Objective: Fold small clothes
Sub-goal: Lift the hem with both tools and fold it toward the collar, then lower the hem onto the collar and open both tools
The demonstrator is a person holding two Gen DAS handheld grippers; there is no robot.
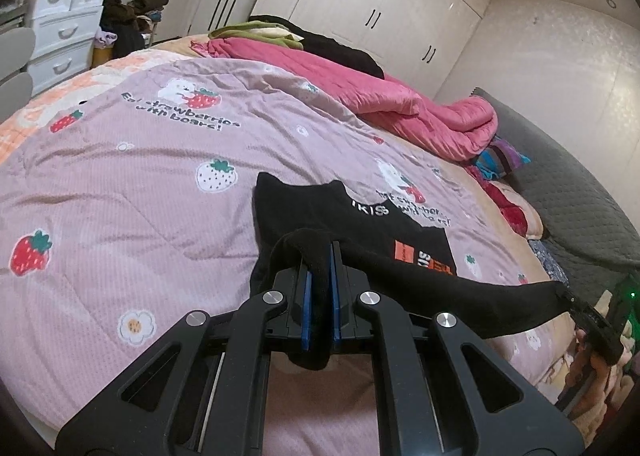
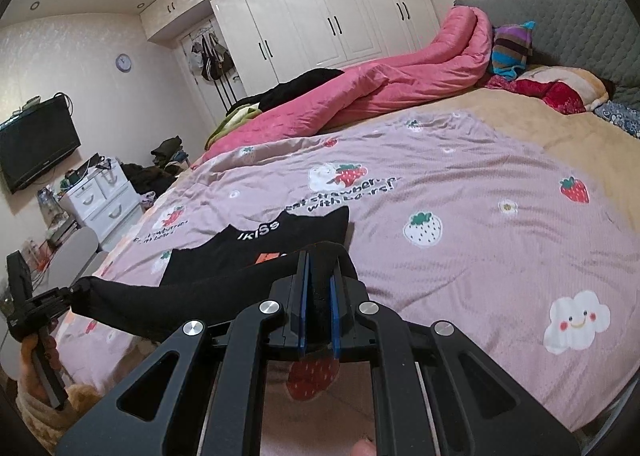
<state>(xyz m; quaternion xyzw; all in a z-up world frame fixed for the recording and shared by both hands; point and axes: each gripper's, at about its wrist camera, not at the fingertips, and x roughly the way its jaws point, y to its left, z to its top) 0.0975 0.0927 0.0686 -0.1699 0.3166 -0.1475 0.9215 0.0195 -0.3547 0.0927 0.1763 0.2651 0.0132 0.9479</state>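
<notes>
Both tongs clenched on one black garment, stretched over the bed

The left gripper [image 1: 319, 256] pinches a bunched black corner between its blue pads; the right gripper [image 2: 319, 268] bites the other corner — the hem hangs taut between them. The rest of the black T-shirt [image 1: 360, 224], white lettering and orange patch up, lies on the pink strawberry quilt [image 1: 140, 184], near the bed's front edge. Beyond — a rumpled pink duvet [image 2: 380, 88] and white wardrobes [image 2: 320, 8].

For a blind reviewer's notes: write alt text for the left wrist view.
The left gripper is shut on the near edge of a small black printed garment, lifting it off a pink strawberry-print quilt; the right gripper holds the same edge at far right. A rolled pink duvet lies behind.
</notes>
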